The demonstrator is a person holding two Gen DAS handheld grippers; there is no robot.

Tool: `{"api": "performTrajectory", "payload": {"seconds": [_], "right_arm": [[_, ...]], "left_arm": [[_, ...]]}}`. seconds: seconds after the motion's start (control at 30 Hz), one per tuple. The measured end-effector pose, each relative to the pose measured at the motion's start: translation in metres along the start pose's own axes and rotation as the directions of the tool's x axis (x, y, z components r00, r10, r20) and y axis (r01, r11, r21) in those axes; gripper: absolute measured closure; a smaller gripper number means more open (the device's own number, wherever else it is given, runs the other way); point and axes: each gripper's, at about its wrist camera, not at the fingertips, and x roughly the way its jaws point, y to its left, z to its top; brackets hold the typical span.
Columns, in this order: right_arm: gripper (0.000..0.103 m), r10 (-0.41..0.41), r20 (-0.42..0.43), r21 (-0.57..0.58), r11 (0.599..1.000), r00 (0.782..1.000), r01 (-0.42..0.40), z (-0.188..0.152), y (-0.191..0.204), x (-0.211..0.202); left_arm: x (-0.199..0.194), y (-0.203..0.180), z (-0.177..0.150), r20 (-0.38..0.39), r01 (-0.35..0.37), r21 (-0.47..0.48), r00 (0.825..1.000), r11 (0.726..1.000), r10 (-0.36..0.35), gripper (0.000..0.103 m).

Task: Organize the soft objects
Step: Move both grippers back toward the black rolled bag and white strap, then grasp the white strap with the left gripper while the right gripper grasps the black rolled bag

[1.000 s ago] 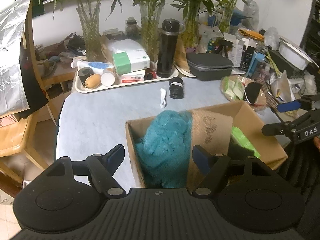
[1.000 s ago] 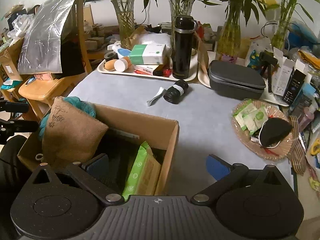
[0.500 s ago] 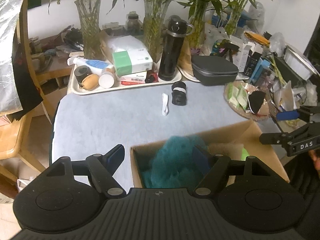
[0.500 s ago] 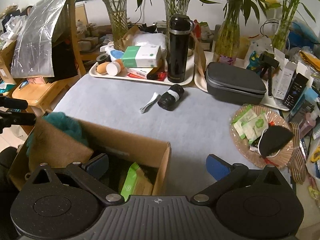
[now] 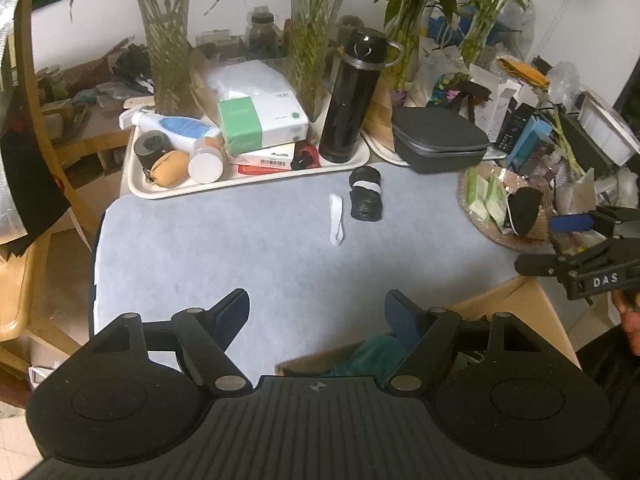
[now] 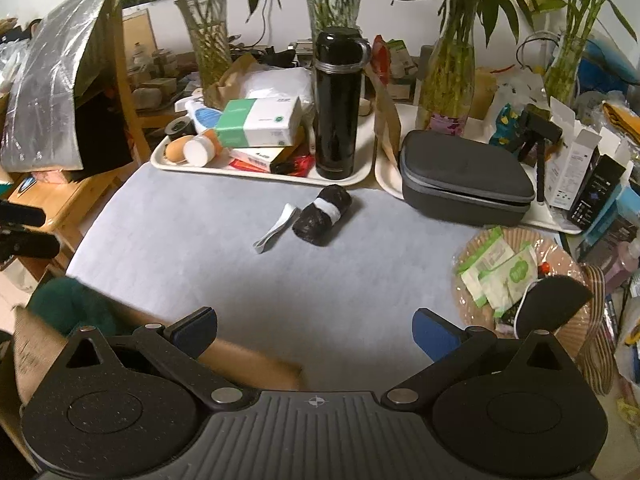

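Observation:
A cardboard box sits at the near edge of the grey table, mostly hidden under my grippers; it also shows in the right wrist view. A teal fuzzy cloth lies inside it, also seen in the right wrist view beside a burlap bag. My left gripper is open and empty above the box's far-left corner. My right gripper is open and empty above the box's right side. A black rolled bundle and a white strap lie mid-table.
A white tray with a tissue box and black flask stands at the back. A grey case sits back right. A woven plate with wipe packets lies right. A wooden chair stands left.
Both grippers have pulled back and risen from the box, so it has slid down out of both views. Both stay open and empty.

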Motion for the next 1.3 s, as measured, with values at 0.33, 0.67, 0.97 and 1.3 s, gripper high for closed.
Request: {"api": "performTrajectory", "payload": {"seconds": [0.33, 0.67, 0.97, 1.3], "right_arm": [[0.000, -0.011, -0.041, 0.011, 1.000, 0.999, 0.011, 0.012, -0.013, 0.043], [0.000, -0.007, -0.062, 0.030, 1.000, 0.998, 0.009, 0.012, -0.027, 0.076], [0.000, -0.007, -0.045, 0.037, 0.999, 0.999, 0.009, 0.017, -0.037, 0.092], [0.000, -0.012, -0.018, 0.026, 1.000, 1.000, 0.012, 0.019, -0.043, 0.105]], "left_arm": [[0.029, 0.003, 0.019, -0.050, 0.016, 0.026, 0.999, 1.000, -0.015, 0.029], [0.056, -0.003, 0.032, -0.094, 0.020, 0.082, 0.996, 0.996, -0.012, 0.029], [0.088, -0.011, 0.049, -0.150, 0.038, 0.125, 0.988, 0.991, -0.019, 0.029], [0.141, -0.028, 0.077, -0.214, 0.057, 0.175, 0.977, 0.983, -0.019, 0.029]]}}
